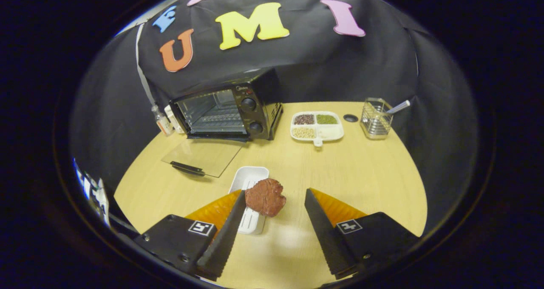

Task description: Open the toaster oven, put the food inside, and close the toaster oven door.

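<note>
A black toaster oven [238, 110] stands at the back left of the wooden table, its glass door [204, 157] folded down flat onto the table with the black handle toward me. The oven's inside with its wire rack is open to view. A reddish-brown lump of meat [265, 196] rests on the edge of a small white tray [248, 195], just ahead of my fingers and closer to the left one. My gripper [275, 193] is open, its black serrated fingers [229, 225] spread wide above the table, touching nothing.
A white divided dish [338, 132] of beans and grains sits right of the oven. Beyond it stand a wire utensil holder [376, 121] with a spoon and a small black disc [350, 118]. A small bottle [161, 123] is left of the oven.
</note>
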A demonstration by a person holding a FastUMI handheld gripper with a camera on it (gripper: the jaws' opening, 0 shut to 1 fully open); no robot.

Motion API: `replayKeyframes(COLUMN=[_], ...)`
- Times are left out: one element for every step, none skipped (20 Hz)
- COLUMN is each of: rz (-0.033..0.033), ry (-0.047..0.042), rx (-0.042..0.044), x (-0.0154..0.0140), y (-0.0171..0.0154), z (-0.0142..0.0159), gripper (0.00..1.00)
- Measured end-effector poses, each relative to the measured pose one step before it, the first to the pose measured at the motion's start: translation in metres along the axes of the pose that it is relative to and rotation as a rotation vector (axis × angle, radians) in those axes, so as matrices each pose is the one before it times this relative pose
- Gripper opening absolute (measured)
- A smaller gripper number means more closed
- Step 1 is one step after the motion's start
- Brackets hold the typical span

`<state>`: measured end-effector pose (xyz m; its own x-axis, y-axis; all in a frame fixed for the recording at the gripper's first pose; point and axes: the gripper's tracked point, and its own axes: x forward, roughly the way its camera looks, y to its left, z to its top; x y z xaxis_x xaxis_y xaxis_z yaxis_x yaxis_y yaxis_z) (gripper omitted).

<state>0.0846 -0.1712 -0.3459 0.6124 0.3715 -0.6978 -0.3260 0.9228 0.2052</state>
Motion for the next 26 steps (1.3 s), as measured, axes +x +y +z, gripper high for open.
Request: replayKeyframes(rz=[0.04331,0.03519,0.0253,0.01485,0.01359,0.01948,0.02174,0.02004,0.01743,0.01288,0.00845,0.00409,-0.00661,-0.01306,-0.01101,-0.01172,-0.01661,-0.01889,-0.01505,-0.01434,-0.01233,-0.00949,-0.00907,-0.02198,-0.02625,-0.02283], ry=[0.02239,0.0187,0.00832,0.00397,-0.00244,-0.00396,0.0031,0.00576,-0.00469,0.00471,0.00195,-0.00246,-0.00935,-0.01282,-0.01882,-0.02308,-0.02177,-0.02052,-0.02,-0.01919,-0.01762,-0.0144,-0.01162,-0.01247,-0.01136,-0.01105], rx=[0.03243,0.02603,0.02685,0.0228,0.01629,0.02046,0.02046,0.02133,0.01106,-0.00019,0.00552,-0.00033,-0.00653,-0.01219,-0.01457,-0.01804,-0.02264,-0.02446,-0.03003,-0.02958,-0.02957,-0.0302,-0.03126,-0.03081,-0.04074,-0.03614], x=[0.00565,0.00381,0.00412,0.00464,0.00495,0.00341,0.00227,0.00054,-0.00003,-0.0007,-0.00162,-0.0024,-0.00307,-0.0063,-0.0075,-0.00834,-0.00916,-0.00832,-0.00905,-0.00857,-0.00706,-0.00722,-0.00465,-0.00409,-0.0022,0.00016], y=[0.00123,0.00051,-0.00183,-0.00367,-0.00335,0.00027,0.00059,0.00141,0.00283,0.0034,0.0036,0.005,0.00352,0.00262,0.00476,0.00604,0.00547,0.00585,0.00778,0.00899,0.00927,0.01068,0.0106,0.00766,0.00726,0.00835], z=[-0.00504,-0.00502,-0.0024,-0.00089,0.00057,0.00025,-0.00145,-0.00357,-0.00005,-0.00169,-0.00102,-0.00172,0.00061,-0.00047,0.00287,0.00313,0.00395,0.00298,0.00497,0.00404,0.00589,0.00364,0.005,0.00291,0.00411,0.00367], gripper=[0.86,0.8,0.77,0.69,0.63,0.58,0.56,0.48,0.4,0.33,0.26,0.19,0.16,0.14,0.13,0.12,0.12,0.12,0.12,0.12,0.12,0.12,0.12,0.12,0.12,0.12])
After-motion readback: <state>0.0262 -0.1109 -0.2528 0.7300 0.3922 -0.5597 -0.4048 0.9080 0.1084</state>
